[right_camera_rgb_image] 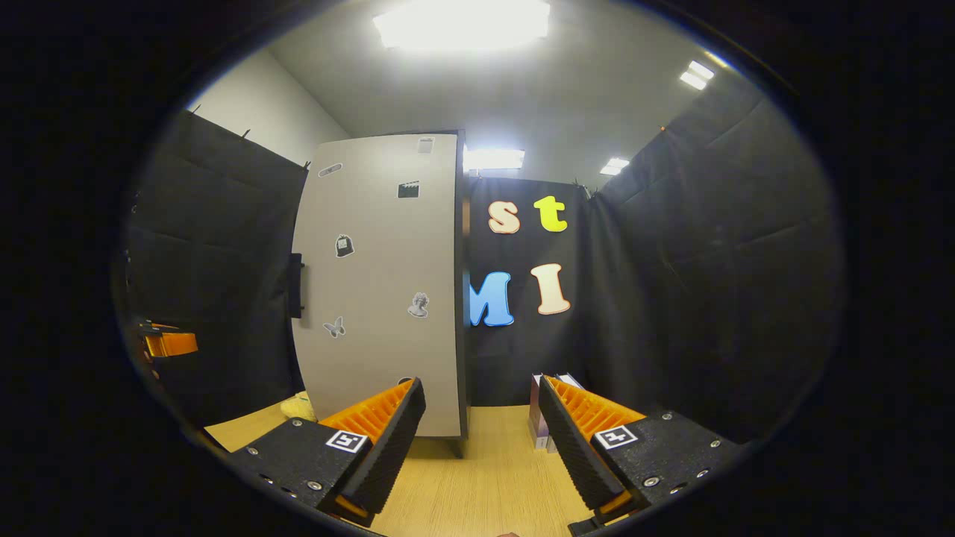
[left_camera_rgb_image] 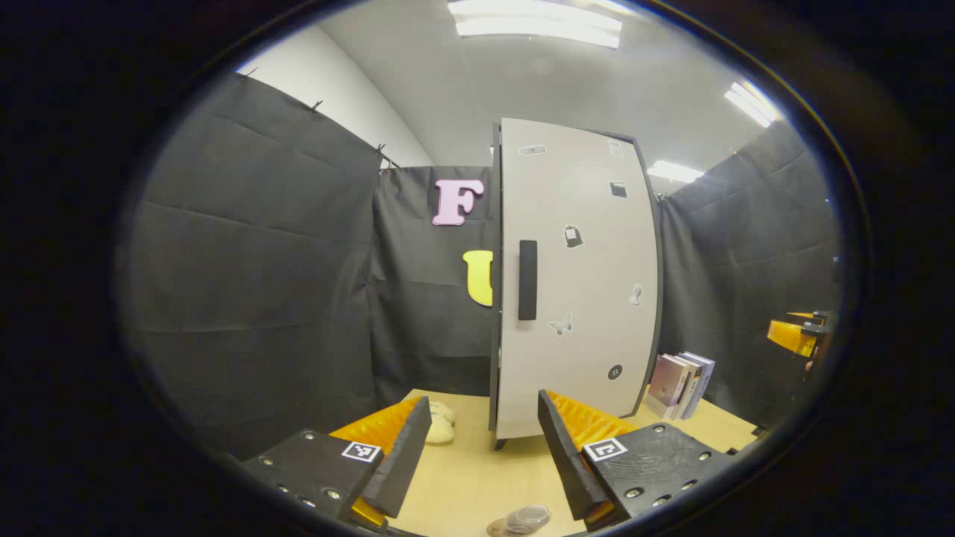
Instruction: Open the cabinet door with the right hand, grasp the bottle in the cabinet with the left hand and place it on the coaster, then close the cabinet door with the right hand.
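The cabinet (left_camera_rgb_image: pixel 574 283) stands on the bench (left_camera_rgb_image: pixel 462 477) with its door (right_camera_rgb_image: pixel 380 291) fully closed, so step 1, opening it, looks not yet begun. The bottle is presumably inside behind the door and cannot be seen. The door's dark vertical handle (left_camera_rgb_image: pixel 527 280) sits on the cabinet's left edge as seen in the left gripper view. The left gripper (left_camera_rgb_image: pixel 483 455) hangs in front of the cabinet with its jaws spread wide and nothing between them. The right gripper (right_camera_rgb_image: pixel 481 440) is likewise parted and empty, facing the cabinet's right edge. A clear round coaster (left_camera_rgb_image: pixel 522 520) lies on the bench in front of the cabinet, under the left gripper. A few books (left_camera_rgb_image: pixel 679 384) stand to the cabinet's right. Next, I judge, the right gripper must cross to the handle, close on it and swing the door outward.
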`<state>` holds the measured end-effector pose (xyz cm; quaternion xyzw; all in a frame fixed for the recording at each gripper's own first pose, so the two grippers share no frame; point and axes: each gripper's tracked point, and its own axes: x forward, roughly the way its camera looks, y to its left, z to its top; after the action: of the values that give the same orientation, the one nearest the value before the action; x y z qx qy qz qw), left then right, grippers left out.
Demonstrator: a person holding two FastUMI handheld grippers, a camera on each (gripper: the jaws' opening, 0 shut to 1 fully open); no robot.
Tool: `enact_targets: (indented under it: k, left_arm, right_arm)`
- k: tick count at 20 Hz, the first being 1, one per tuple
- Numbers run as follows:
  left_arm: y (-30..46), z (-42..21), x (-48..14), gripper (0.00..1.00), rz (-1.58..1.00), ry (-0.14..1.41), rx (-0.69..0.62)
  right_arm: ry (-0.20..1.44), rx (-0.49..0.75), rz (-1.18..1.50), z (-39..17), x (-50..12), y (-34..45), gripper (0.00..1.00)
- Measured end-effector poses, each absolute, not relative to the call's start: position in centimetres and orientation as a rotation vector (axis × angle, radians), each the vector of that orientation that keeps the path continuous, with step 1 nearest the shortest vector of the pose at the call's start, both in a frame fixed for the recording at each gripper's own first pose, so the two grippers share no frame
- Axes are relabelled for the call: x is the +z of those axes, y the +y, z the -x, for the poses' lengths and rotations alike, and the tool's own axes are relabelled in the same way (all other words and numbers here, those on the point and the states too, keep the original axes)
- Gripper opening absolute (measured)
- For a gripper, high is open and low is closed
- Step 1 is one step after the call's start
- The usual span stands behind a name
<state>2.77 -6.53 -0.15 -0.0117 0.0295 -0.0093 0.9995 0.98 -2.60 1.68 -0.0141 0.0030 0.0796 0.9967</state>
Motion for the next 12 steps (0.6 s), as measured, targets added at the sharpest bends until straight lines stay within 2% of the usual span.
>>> enact_targets:
  k: [2,3,4,8,9,12]
  left_arm:
    - [-6.35,-2.77,-0.02,0.87,0.021,0.057,-0.02]
    - [-6.27,-2.78,0.06,0.83,0.02,0.056,-0.02]
    - [-6.16,-2.78,0.02,0.87,0.02,0.056,-0.019]
    - [-6.01,-2.84,0.0,0.87,0.028,0.055,-0.021]
    - [-5.97,-2.64,0.13,0.83,0.027,0.054,-0.022]
    - [-5.46,-3.07,0.38,0.83,0.021,0.052,-0.017]
  right_arm:
    - [0.002,0.156,0.029,-0.97,1.81,-2.56,0.94]
    - [0.0,0.154,0.03,-0.94,1.83,-2.57,0.94]
    - [-0.001,0.153,0.029,-0.84,1.87,-2.5,0.94]
    - [-0.002,0.15,0.032,-1.01,1.81,-2.29,0.94]
    - [-0.004,0.148,0.032,-1.03,1.87,-2.33,0.94]
    - [-0.014,0.143,0.03,-1.11,2.17,-2.25,0.94]
